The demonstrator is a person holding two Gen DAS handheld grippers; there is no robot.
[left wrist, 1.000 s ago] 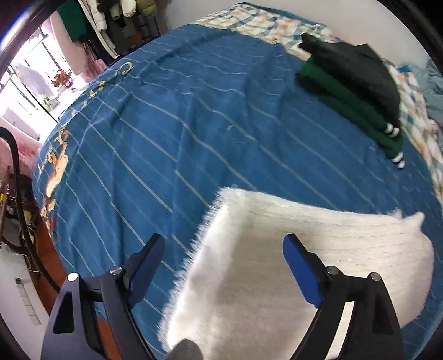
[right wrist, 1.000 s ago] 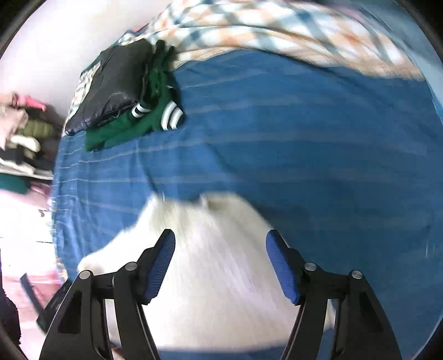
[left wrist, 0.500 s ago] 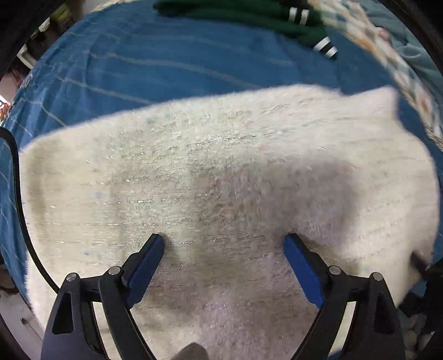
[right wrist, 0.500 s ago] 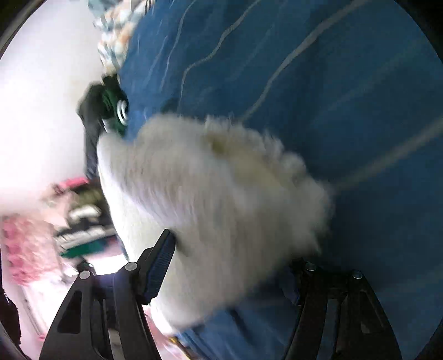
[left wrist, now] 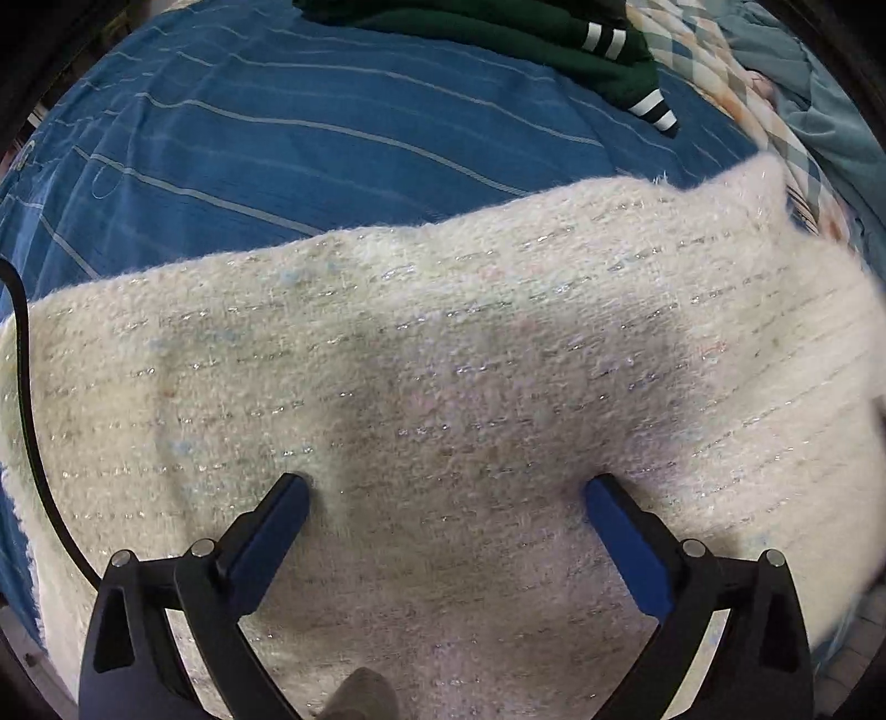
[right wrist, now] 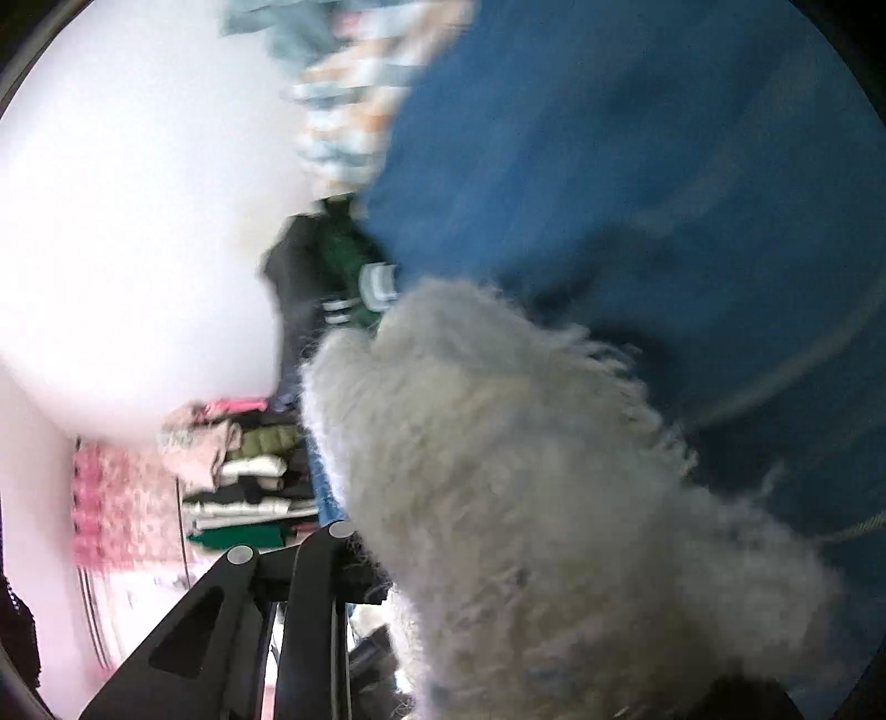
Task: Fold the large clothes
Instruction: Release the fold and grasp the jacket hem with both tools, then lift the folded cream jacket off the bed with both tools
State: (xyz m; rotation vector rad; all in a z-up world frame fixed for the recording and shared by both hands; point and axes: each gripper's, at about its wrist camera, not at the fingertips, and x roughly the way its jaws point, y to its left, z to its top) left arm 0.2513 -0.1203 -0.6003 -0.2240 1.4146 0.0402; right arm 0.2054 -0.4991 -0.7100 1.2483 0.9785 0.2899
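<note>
A white fuzzy sweater (left wrist: 470, 360) lies folded on the blue striped bedspread (left wrist: 277, 138) and fills most of the left wrist view. My left gripper (left wrist: 446, 490) points steeply down at it. Its jaws are opening and stand wide, with both blue fingertips (left wrist: 293, 493) resting on the knit and nothing pinched. In the right wrist view, which is blurred, a fluffy edge of the sweater (right wrist: 526, 471) bunches between the jaws of my right gripper (right wrist: 459, 565). Those jaws are closing on it. The fluff hides the right finger and both pads.
A folded dark green garment with white stripes (left wrist: 526, 33) lies beyond the sweater, with a checked blanket (left wrist: 720, 72) to its right. A black cable (left wrist: 27, 387) runs along the left. The right wrist view shows stacked folded clothes (right wrist: 243, 487) and a white wall (right wrist: 138, 221).
My left gripper came down over the sweater and its jaws spread wider. My right gripper dipped and rolled, and its jaws narrowed around the sweater's edge.
</note>
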